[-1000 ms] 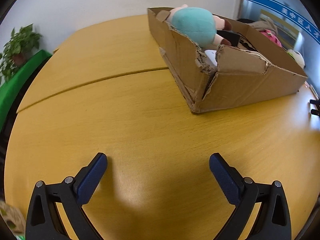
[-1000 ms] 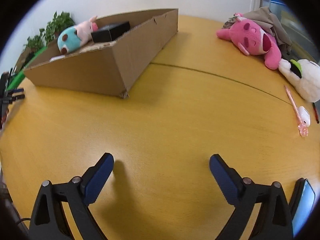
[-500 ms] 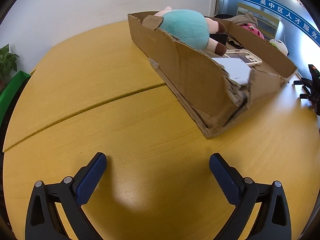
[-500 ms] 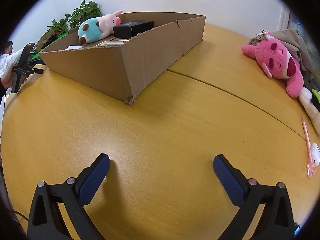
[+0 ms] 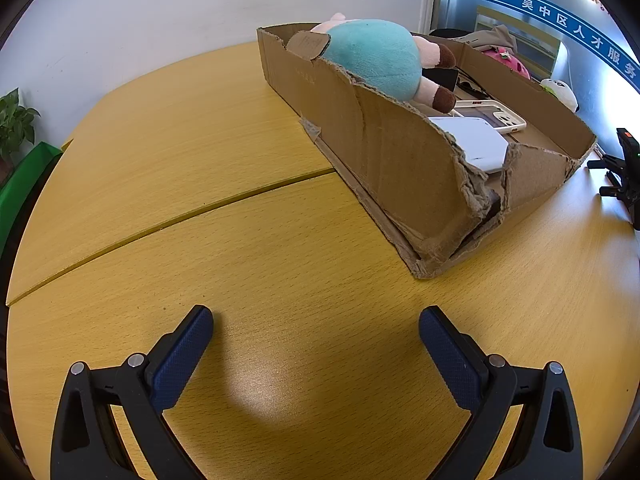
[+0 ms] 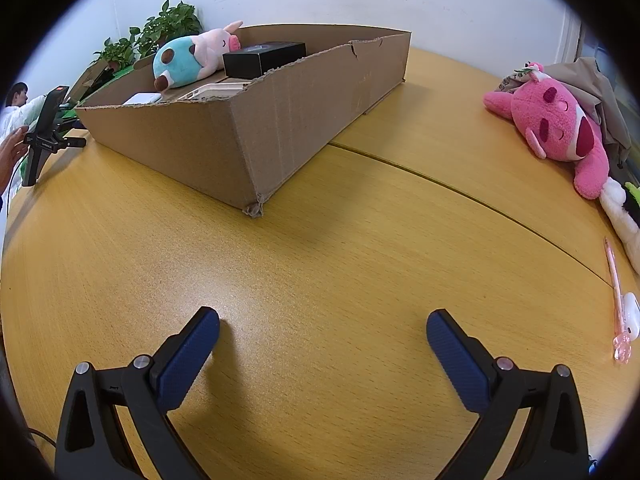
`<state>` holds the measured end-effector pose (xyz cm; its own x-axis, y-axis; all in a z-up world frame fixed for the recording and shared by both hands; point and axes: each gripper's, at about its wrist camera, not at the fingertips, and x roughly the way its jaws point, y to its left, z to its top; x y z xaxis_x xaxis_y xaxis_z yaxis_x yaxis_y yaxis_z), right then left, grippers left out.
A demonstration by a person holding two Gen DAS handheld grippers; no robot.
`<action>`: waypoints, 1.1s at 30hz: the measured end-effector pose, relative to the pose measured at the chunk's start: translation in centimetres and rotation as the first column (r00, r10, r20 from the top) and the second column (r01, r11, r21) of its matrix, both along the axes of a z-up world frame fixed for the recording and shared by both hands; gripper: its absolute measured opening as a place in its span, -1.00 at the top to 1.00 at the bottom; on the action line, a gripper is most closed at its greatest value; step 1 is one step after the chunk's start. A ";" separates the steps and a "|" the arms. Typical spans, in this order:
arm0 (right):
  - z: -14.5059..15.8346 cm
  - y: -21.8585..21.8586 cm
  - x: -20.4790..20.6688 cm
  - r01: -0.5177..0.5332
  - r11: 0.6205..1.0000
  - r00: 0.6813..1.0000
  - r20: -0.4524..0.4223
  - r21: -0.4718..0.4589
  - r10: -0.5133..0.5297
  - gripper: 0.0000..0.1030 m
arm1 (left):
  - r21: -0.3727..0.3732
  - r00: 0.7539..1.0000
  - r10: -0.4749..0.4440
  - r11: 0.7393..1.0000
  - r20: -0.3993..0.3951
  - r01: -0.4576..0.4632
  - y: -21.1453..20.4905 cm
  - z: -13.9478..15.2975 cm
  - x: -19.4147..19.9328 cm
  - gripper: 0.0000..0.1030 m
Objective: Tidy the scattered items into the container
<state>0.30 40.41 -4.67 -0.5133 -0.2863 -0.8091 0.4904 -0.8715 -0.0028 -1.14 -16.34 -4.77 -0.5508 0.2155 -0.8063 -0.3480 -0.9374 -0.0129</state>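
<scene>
A torn cardboard box [image 5: 404, 160] [image 6: 248, 140] stands on the yellow table. It holds a teal plush [image 5: 376, 56] [image 6: 180, 60], a black box [image 6: 264, 58], a white device [image 5: 476, 140] and a phone case [image 5: 496, 118]. A pink plush [image 6: 560, 128], a white plush [image 6: 620, 208] and a pink pen [image 6: 616, 292] lie on the table at the right of the right wrist view. My left gripper [image 5: 316, 320] and right gripper [image 6: 322, 324] are both open and empty, low over bare table, well short of the box.
A black phone stand [image 5: 624, 168] [image 6: 44, 128] sits beside the box. A person's hand [image 6: 12, 152] is near it. A small white item [image 6: 630, 308] lies by the pen. A grey cloth [image 6: 596, 88] lies behind the pink plush. Green plants [image 6: 160, 36] stand behind the table.
Both views have swung round and come closer to the box. The box's inside now shows more in the left wrist view. Both grippers stay open.
</scene>
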 end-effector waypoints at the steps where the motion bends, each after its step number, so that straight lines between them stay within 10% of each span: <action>1: 0.0 0.0 0.0 0.000 1.000 1.000 0.000 0.000 0.000 -1.00 | 0.000 1.000 0.000 1.000 0.000 0.000 0.0 0.0 0.0 -1.00; 33: 0.0 0.3 -0.1 0.009 1.000 1.000 -0.001 0.000 -0.009 -1.00 | -0.001 1.000 0.000 1.000 -0.001 0.000 0.0 0.0 0.0 -1.00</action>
<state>0.22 40.66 -4.72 -0.5167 -0.2821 -0.8084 0.4827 -0.8758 -0.0029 -1.10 -16.38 -4.75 -0.5511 0.2152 -0.8062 -0.3483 -0.9373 -0.0121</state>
